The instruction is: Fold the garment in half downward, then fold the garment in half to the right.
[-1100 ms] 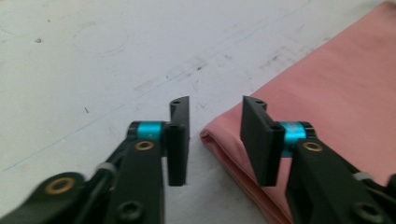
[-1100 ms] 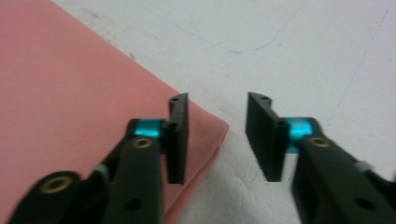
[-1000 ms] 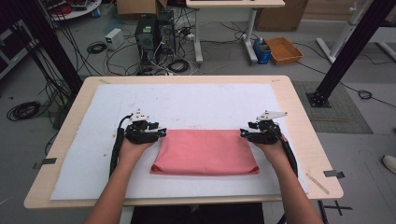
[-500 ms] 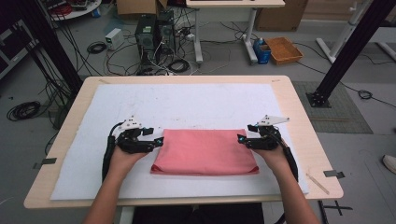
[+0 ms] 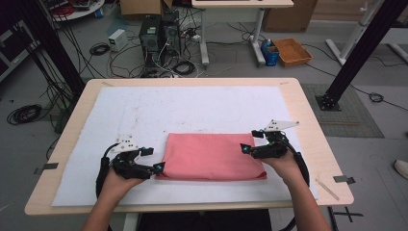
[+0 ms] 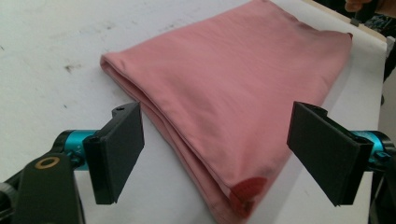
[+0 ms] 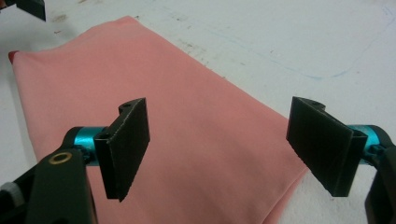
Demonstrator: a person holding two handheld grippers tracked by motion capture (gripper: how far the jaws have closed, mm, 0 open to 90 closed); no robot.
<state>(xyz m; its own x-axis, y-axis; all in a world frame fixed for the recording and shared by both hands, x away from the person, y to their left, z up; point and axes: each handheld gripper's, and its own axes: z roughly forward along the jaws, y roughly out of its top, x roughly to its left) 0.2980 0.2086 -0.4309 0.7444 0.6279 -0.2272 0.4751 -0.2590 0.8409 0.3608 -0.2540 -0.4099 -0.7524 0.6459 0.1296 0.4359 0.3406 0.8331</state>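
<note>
Cloth (image 5: 211, 156), pink and folded into a flat rectangle, lies on the white sheet (image 5: 192, 108) covering the worktop (image 5: 308, 110), toward my near edge, its long axis running left to right between my two hands. My left hand-held gripper (image 5: 156, 167) sits at the near left corner, jaws spread wide and empty, the layered fold edge pointing straight in between them. My right hand-held gripper (image 5: 245, 149) hovers at the right short edge, nearer the far corner, jaws also wide apart with nothing held. Both sit about equally close. The fabric looks smooth and soft, several layers thick at the left edge, with a darker red patch (image 6: 247, 189) at that near corner.
</note>
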